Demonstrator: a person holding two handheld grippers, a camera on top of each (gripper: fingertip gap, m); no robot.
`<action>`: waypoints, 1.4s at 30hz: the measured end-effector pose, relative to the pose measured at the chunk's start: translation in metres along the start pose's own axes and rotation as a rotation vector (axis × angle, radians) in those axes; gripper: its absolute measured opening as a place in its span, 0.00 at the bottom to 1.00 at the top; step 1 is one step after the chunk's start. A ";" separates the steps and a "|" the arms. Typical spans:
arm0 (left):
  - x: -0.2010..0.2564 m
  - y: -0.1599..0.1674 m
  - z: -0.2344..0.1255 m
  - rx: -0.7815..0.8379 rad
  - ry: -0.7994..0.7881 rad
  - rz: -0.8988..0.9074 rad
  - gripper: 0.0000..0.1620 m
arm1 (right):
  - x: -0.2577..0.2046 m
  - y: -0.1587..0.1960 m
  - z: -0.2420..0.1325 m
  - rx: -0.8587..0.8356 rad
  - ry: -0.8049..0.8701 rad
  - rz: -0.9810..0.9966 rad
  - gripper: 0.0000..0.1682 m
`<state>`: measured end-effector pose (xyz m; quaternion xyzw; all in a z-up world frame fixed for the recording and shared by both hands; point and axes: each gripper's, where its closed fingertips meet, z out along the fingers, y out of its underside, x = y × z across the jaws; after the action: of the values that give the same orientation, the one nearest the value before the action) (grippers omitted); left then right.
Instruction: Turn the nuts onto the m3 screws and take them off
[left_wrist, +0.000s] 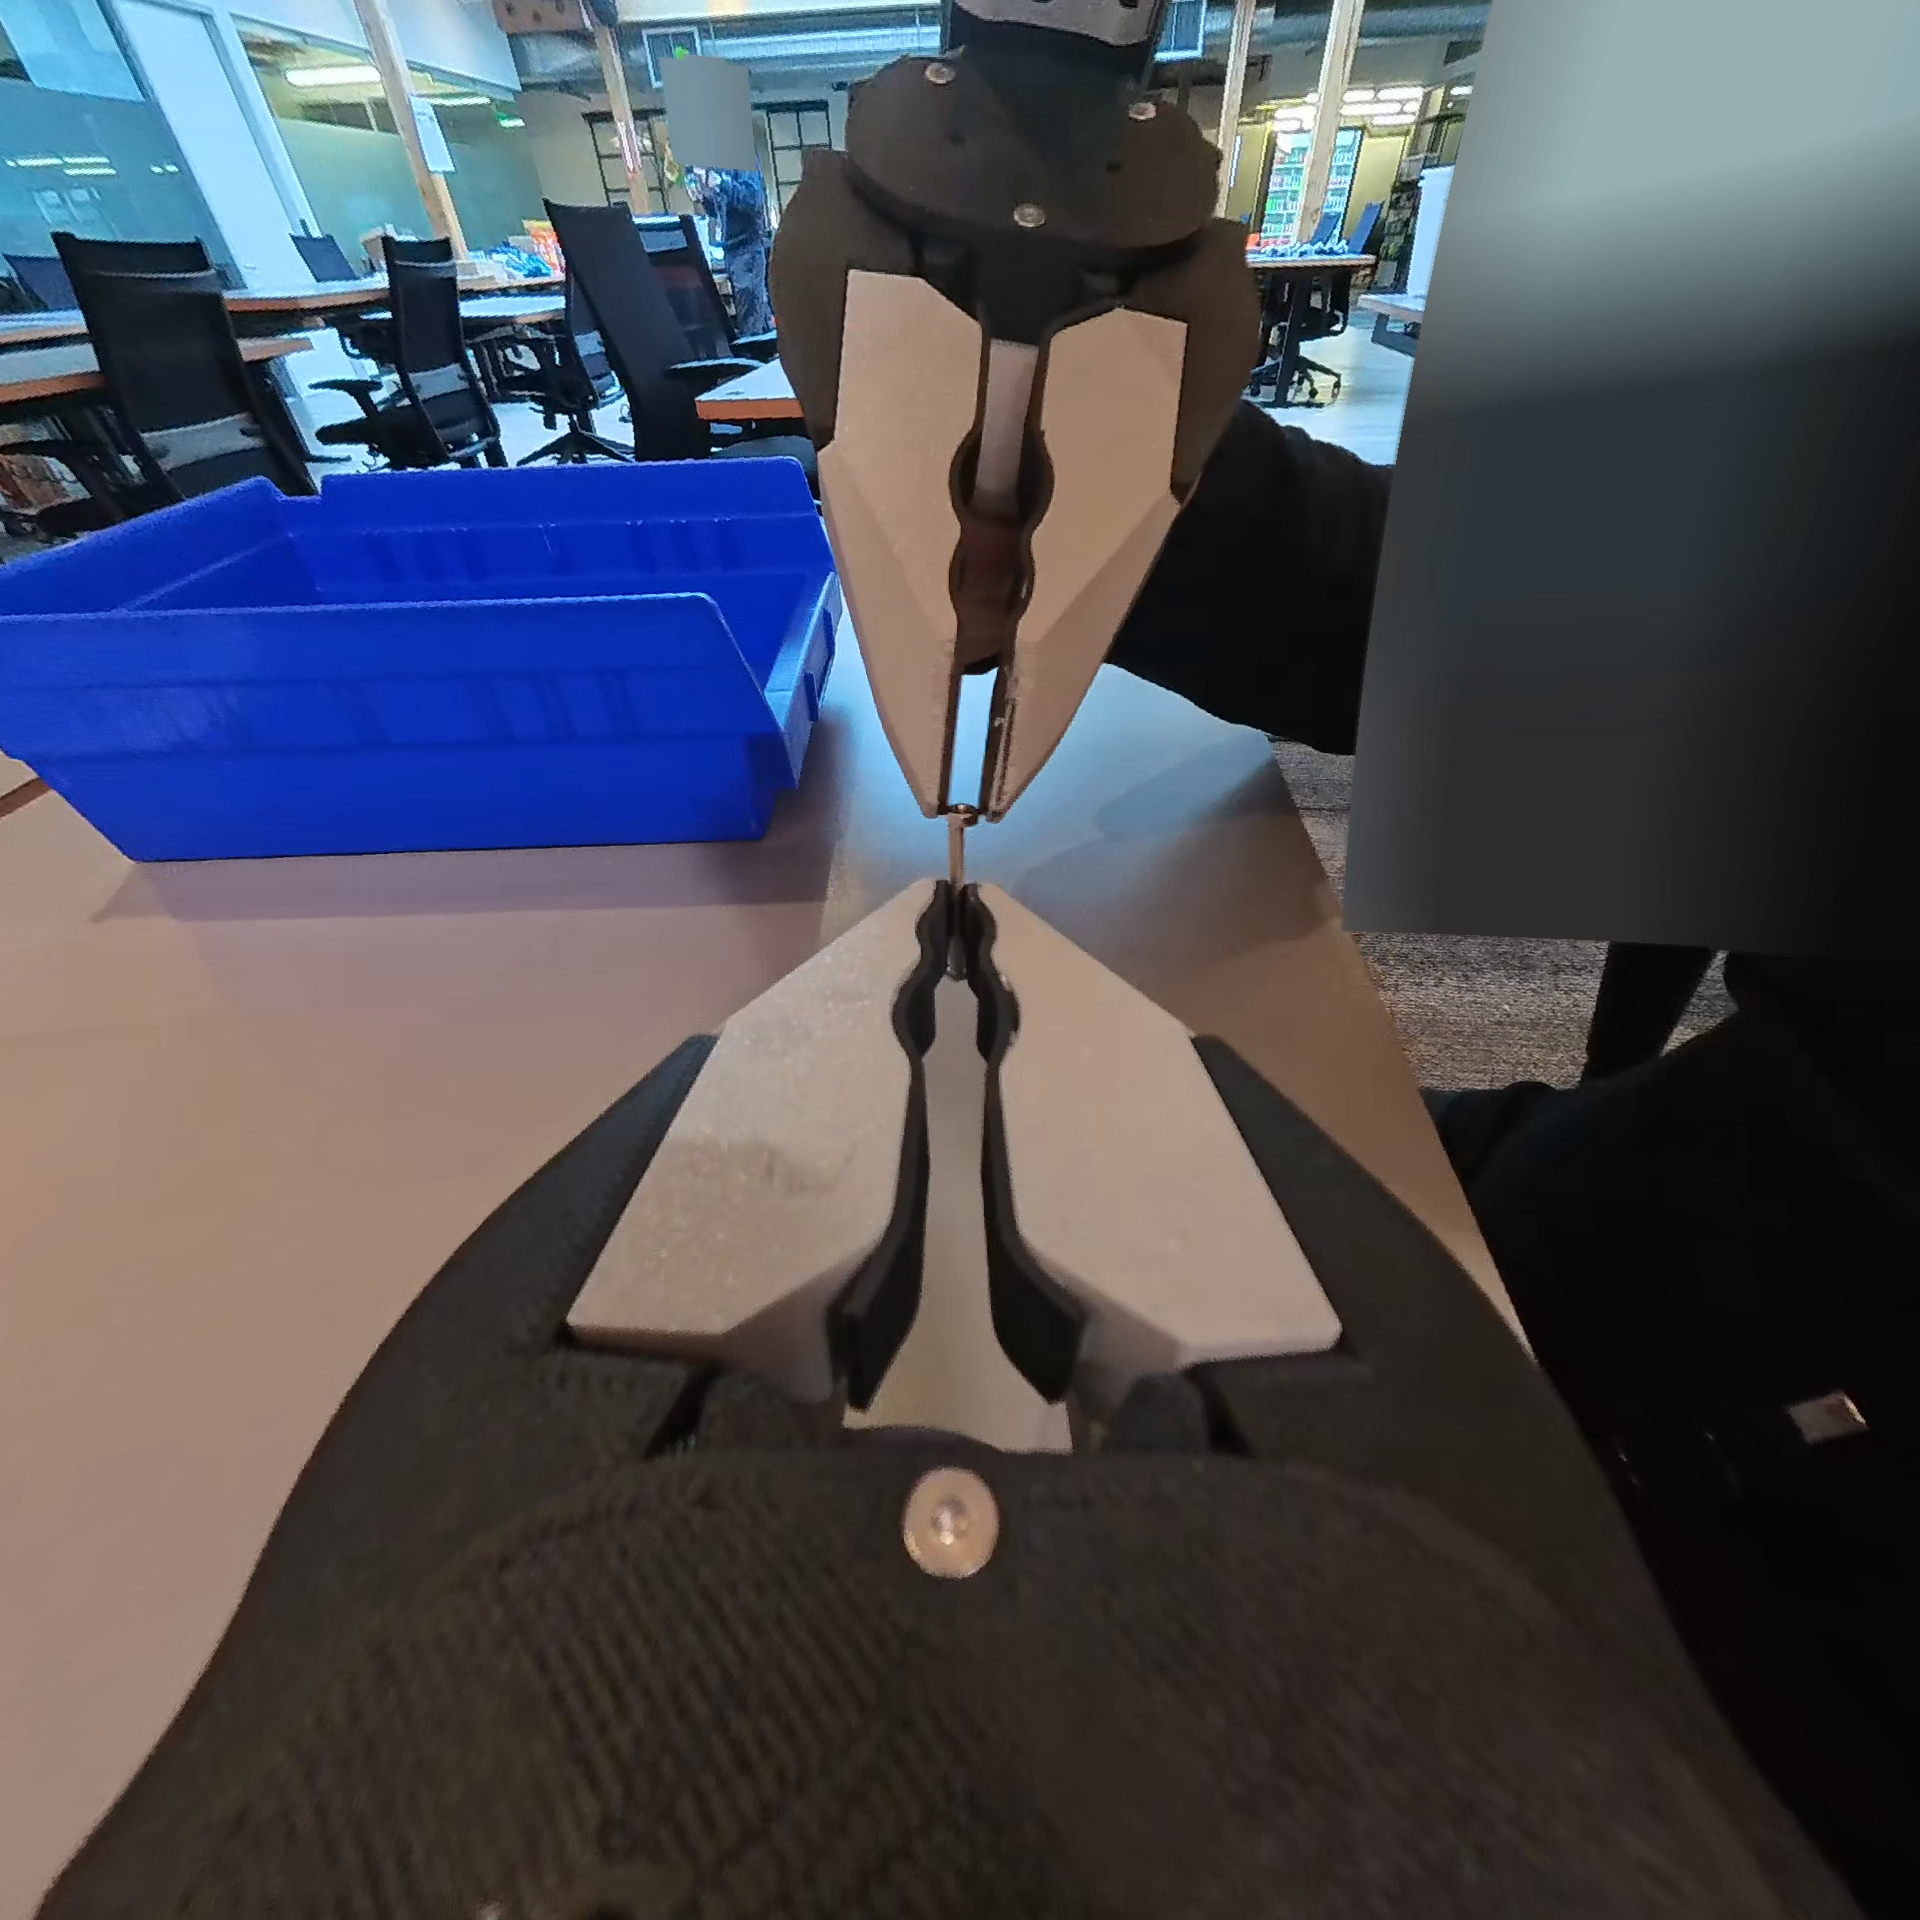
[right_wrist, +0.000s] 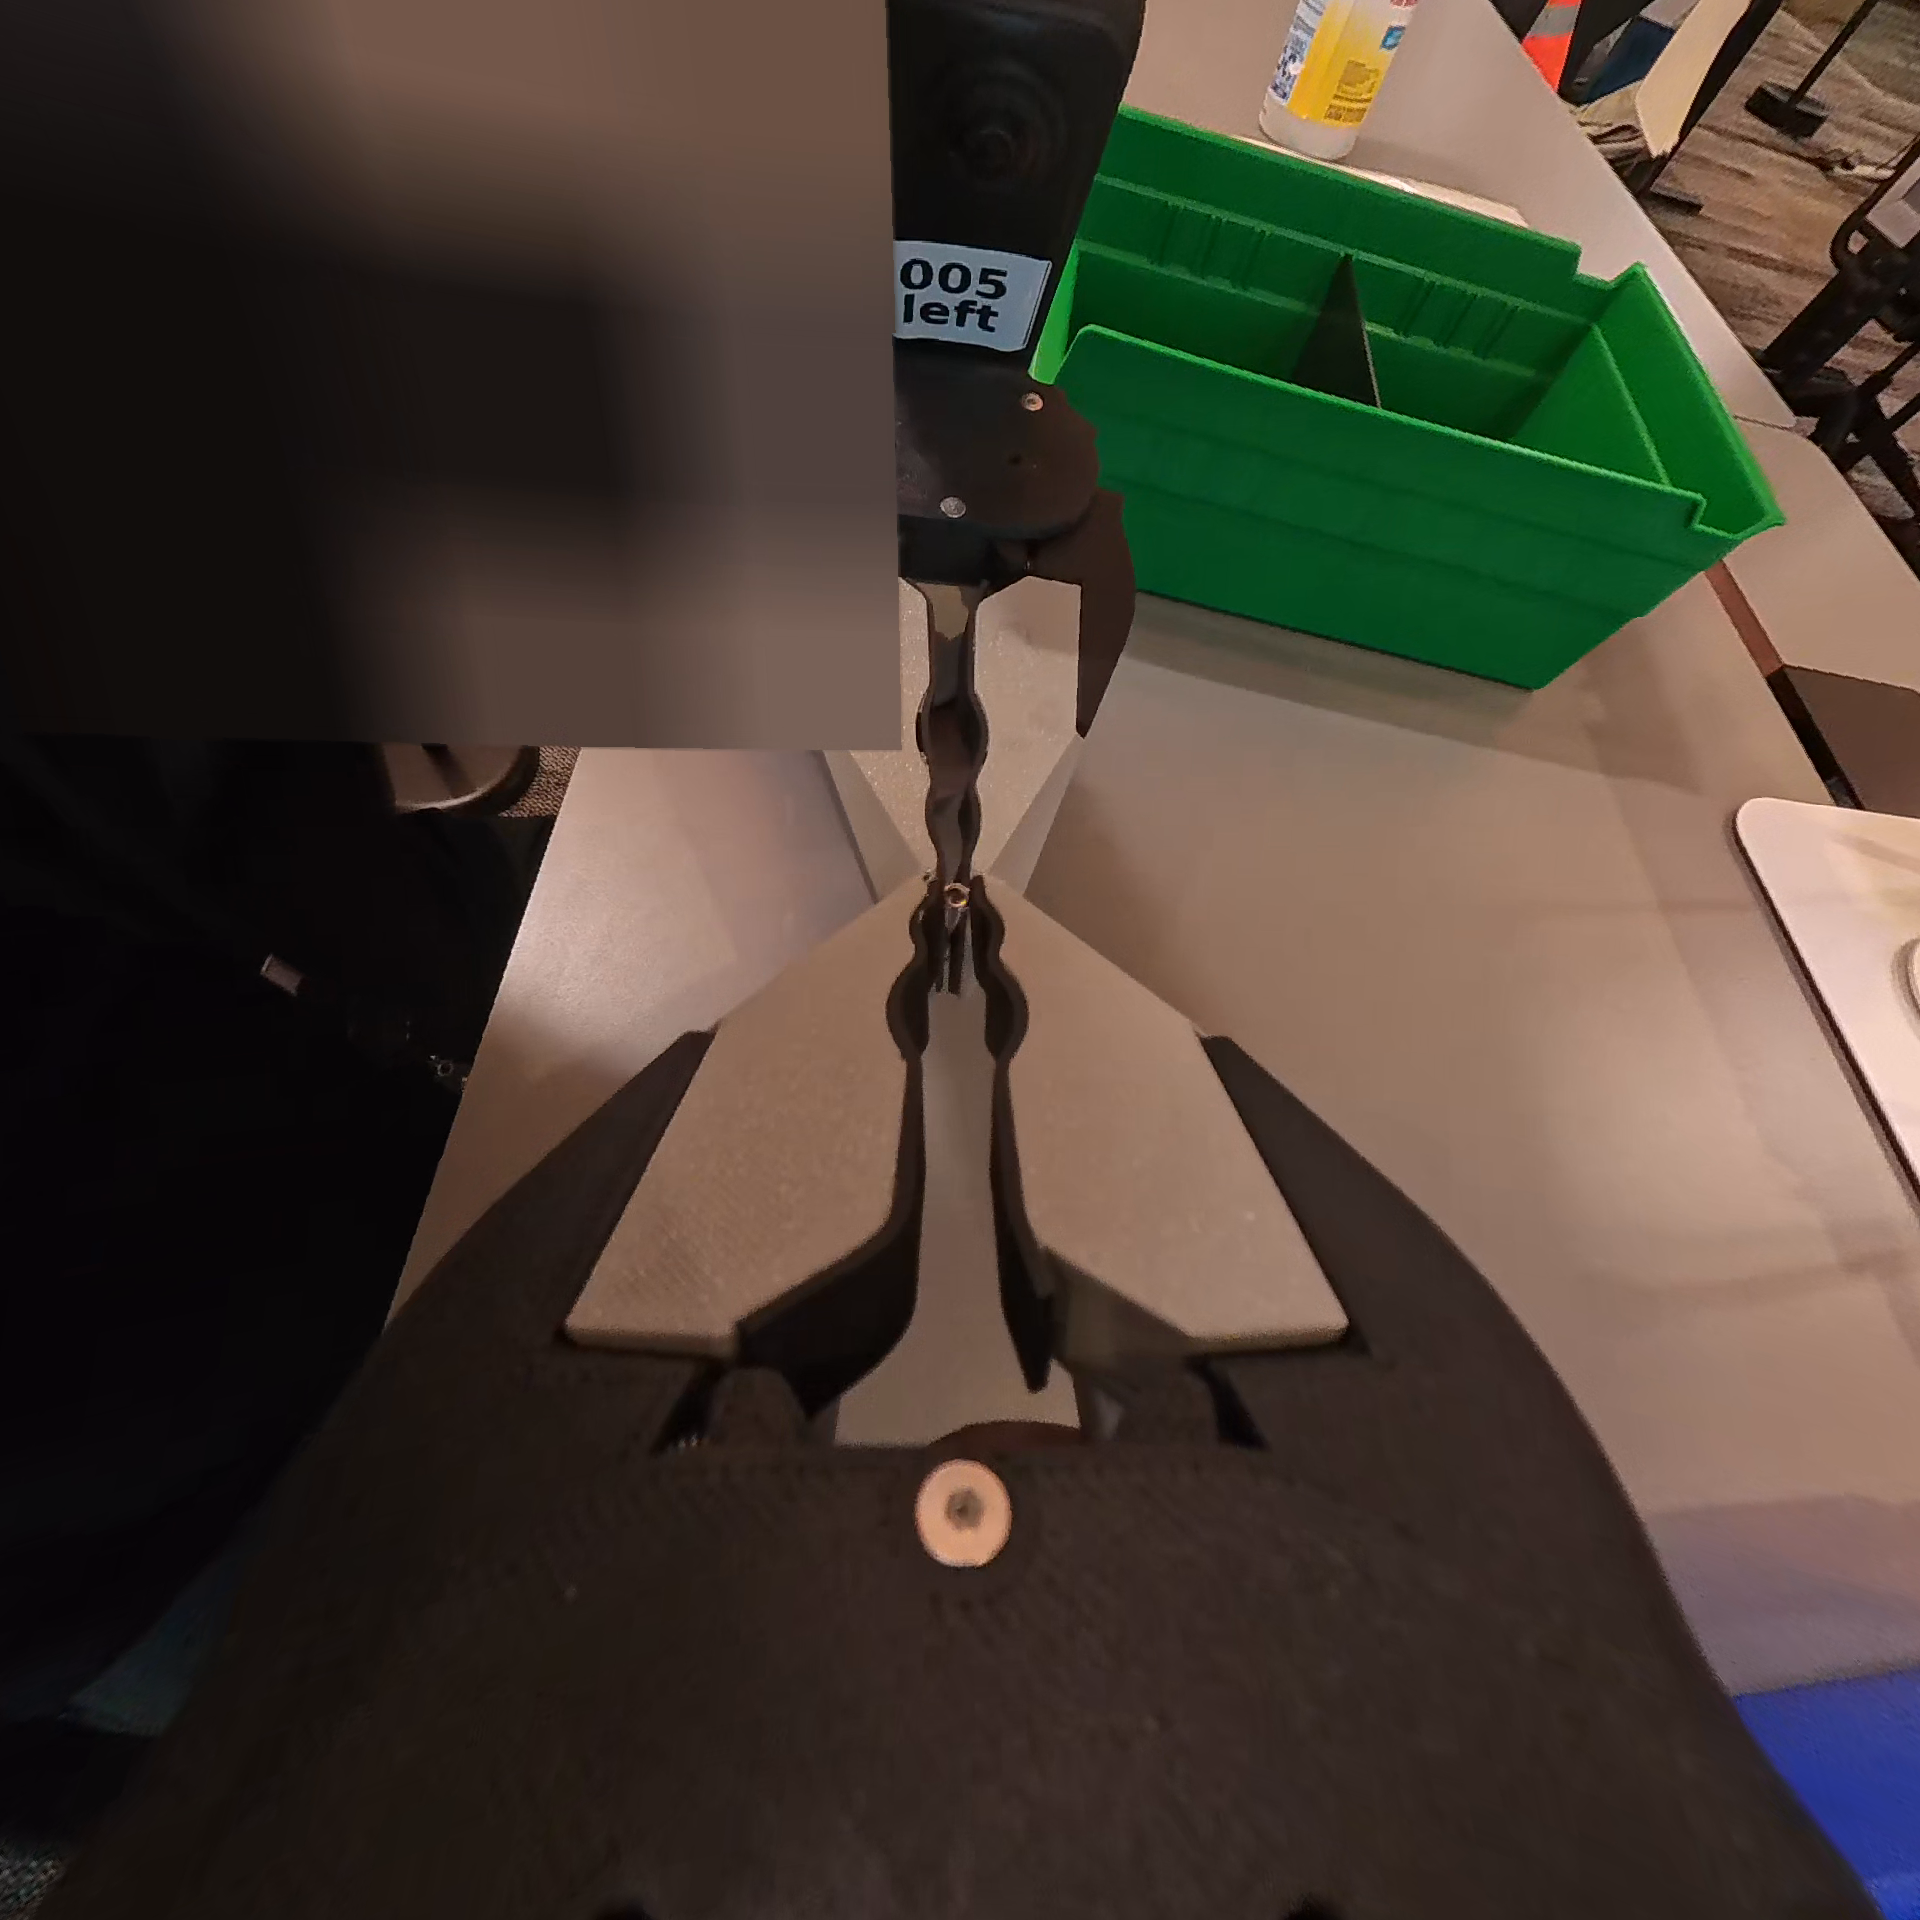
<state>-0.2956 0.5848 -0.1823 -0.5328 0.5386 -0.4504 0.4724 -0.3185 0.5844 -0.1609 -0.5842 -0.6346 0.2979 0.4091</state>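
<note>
Both grippers meet tip to tip above the table. In the left wrist view my left gripper (left_wrist: 956, 902) is shut on a thin silver m3 screw (left_wrist: 957, 850), whose shaft sticks out past the tips. The right gripper (left_wrist: 964, 809) comes from the far side and pinches a small nut (left_wrist: 963, 811) at the screw's end. In the right wrist view my right gripper (right_wrist: 952, 902) is shut on the nut (right_wrist: 954, 894). The left gripper (right_wrist: 948, 860) points at it from the top. How far the nut sits on the thread cannot be told.
A blue bin (left_wrist: 436, 665) stands on the table (left_wrist: 312, 1039) to the left. A green bin (right_wrist: 1382, 468) with a divider stands at the right, a yellow-labelled bottle (right_wrist: 1330, 73) behind it. A white tray edge (right_wrist: 1829, 914) lies far right. A person's dark sleeve (left_wrist: 1247, 582) is behind the grippers. Left and right tips are no more than a few centimetres apart.
</note>
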 end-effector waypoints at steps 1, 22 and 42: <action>0.000 0.000 0.000 -0.002 0.000 0.001 0.00 | 0.000 0.001 0.000 -0.002 0.001 0.001 0.01; -0.005 0.012 0.004 -0.072 -0.054 0.049 0.00 | 0.003 0.014 0.005 -0.111 -0.001 0.015 0.01; -0.023 0.017 0.002 -0.100 -0.151 0.019 0.00 | 0.020 0.018 0.011 -0.125 0.168 0.184 0.01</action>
<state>-0.2969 0.6084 -0.1986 -0.5831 0.5282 -0.3771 0.4886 -0.3190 0.6079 -0.1778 -0.6872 -0.5592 0.2439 0.3944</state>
